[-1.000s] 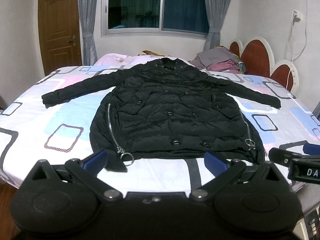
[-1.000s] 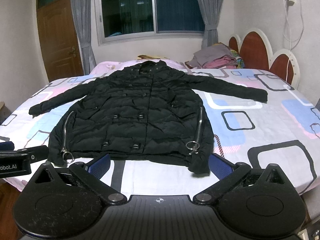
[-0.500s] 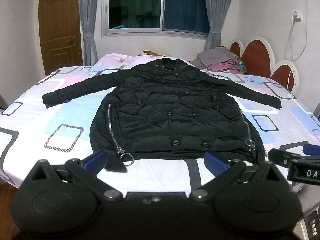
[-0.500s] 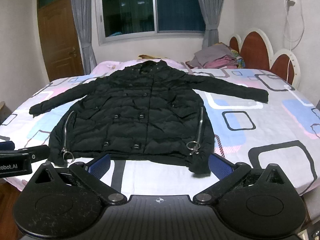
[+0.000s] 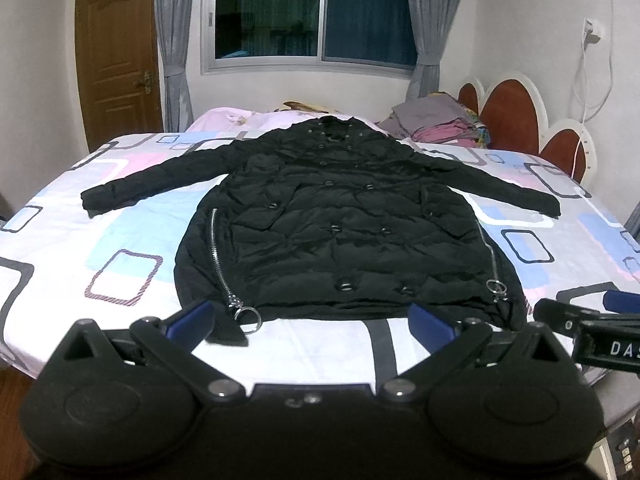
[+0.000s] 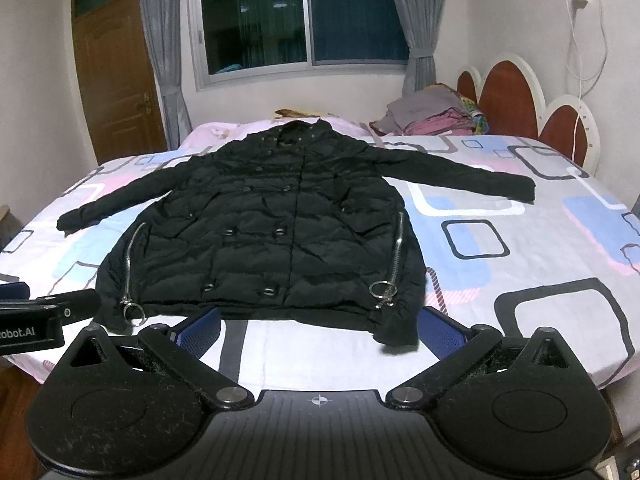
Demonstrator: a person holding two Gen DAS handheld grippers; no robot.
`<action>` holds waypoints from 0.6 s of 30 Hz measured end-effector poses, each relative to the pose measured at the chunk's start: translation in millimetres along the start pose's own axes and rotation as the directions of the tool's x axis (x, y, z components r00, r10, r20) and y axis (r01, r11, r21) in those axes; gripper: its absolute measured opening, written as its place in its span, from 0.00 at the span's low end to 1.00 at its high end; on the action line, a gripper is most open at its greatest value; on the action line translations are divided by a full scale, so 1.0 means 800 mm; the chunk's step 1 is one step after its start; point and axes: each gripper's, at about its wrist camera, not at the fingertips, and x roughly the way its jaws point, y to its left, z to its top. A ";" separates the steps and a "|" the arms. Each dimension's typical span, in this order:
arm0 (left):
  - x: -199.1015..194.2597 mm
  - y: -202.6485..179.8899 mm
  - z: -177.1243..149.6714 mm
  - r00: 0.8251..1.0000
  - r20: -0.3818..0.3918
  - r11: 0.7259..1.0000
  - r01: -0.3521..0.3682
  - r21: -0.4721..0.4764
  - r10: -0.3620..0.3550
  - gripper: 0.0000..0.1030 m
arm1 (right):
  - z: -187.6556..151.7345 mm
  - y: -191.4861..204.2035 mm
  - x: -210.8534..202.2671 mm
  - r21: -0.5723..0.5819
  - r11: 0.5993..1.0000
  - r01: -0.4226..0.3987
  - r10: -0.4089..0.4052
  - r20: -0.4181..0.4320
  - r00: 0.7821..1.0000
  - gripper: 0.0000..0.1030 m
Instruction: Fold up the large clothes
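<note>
A large black padded coat [image 5: 340, 216] [image 6: 272, 220] lies flat and face up on the bed, both sleeves spread out to the sides, hem toward me. Silver zips with ring pulls [image 5: 248, 314] [image 6: 382, 290] run up each side near the hem. My left gripper [image 5: 310, 320] hovers open just short of the hem, nearer its left corner. My right gripper [image 6: 320, 326] is open too, in front of the hem's right part. Neither touches the cloth. Each gripper shows at the edge of the other's view: the right gripper [image 5: 592, 320] and the left gripper [image 6: 44, 312].
The bed [image 5: 120, 240] has a white sheet with blue, pink and black squares. A pile of folded clothes [image 5: 436, 122] sits at the far right by the red headboard [image 5: 516, 120]. A window, grey curtains and a brown door [image 5: 116, 56] stand behind.
</note>
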 end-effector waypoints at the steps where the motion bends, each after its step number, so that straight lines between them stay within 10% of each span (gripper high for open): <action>1: 0.001 0.000 0.001 1.000 0.000 1.000 0.002 0.001 -0.002 1.00 | 0.000 -0.003 0.002 0.001 1.000 0.000 0.000 0.001 1.000 1.00; 18: 0.078 0.006 0.086 0.997 0.080 0.999 0.020 -0.033 -0.017 1.00 | 0.082 -0.064 0.091 0.194 0.981 -0.023 0.015 0.045 0.999 1.00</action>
